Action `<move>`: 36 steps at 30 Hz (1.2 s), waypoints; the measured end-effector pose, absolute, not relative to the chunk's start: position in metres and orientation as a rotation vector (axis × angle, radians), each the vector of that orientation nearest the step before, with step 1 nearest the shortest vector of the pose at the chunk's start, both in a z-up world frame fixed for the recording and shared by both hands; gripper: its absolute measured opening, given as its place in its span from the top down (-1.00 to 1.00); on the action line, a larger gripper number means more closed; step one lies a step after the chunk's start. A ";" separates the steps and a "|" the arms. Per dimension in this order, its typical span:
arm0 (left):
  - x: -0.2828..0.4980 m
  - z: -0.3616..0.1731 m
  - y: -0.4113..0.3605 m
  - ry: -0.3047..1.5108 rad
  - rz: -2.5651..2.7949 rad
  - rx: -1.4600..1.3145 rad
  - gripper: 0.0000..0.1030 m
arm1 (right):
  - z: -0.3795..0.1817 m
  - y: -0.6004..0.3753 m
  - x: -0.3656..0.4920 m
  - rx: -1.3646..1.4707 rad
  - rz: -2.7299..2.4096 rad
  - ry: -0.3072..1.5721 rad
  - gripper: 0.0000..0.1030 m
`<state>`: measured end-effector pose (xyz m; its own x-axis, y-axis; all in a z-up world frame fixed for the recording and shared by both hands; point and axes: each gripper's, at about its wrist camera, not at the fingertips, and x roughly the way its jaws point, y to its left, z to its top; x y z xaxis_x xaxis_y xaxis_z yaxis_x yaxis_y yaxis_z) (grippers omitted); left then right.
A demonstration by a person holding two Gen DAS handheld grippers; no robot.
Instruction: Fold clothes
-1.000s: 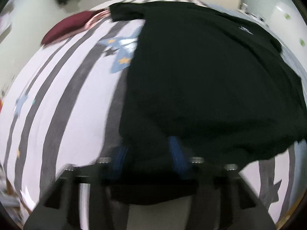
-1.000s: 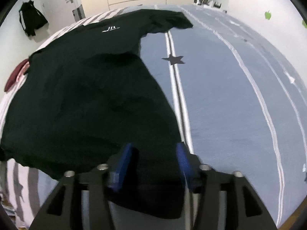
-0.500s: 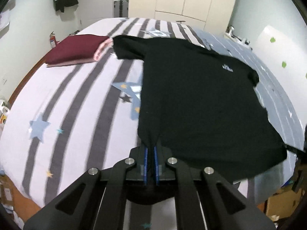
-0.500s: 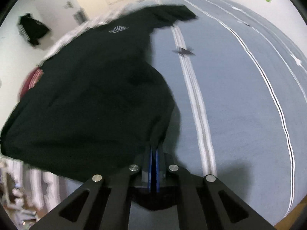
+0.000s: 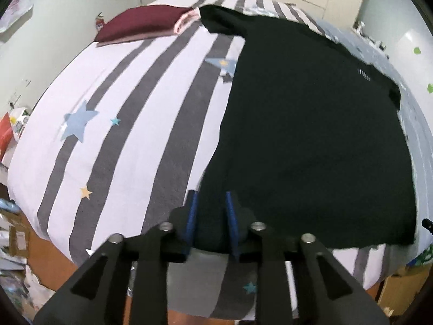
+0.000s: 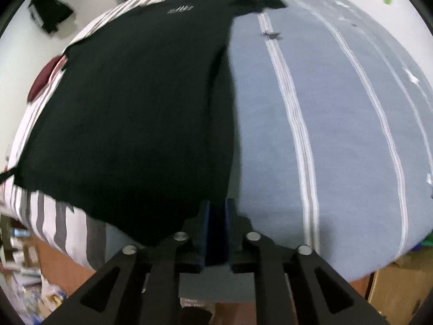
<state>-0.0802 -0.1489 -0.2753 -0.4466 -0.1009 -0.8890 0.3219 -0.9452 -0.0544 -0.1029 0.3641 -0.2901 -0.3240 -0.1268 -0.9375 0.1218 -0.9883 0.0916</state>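
Observation:
A black T-shirt lies spread flat on the bed, collar end far from me, with a small white logo near its chest. In the left wrist view, my left gripper is at the shirt's near left hem corner. Its blue pads stand apart with the hem lying between them. From the right wrist, the same T-shirt fills the left half of the view. My right gripper is at the near right hem corner, pads a narrow gap apart with dark cloth between.
The bed cover is white with grey stripes and stars on the left and blue with white lines on the right. A folded maroon stack lies at the far left corner. Boxes and clutter sit on the floor.
Both grippers closed on the hem corners half a second ago and drew the shirt flat. Now both pairs of pads have parted, the left wider than the right.

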 end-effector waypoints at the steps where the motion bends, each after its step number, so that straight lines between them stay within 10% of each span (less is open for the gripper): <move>1: -0.084 -0.271 -0.150 0.336 -2.466 1.478 0.53 | -0.282 0.367 -0.105 1.721 -2.483 0.005 0.56; 19: -0.271 -0.232 -0.171 0.237 -2.613 1.382 0.09 | -0.208 0.313 -0.294 1.429 -2.734 -0.257 0.10; 36: -0.631 -0.276 -0.088 -0.043 -2.818 1.371 0.09 | -0.260 0.236 -0.581 1.324 -2.609 -0.011 -0.03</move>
<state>-0.6312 -0.0880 -0.2765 -0.6172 -0.0186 -0.7866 -0.0055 -0.9996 0.0280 -0.5807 0.2358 -0.2602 -0.5720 -0.1940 -0.7970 0.1875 -0.9768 0.1033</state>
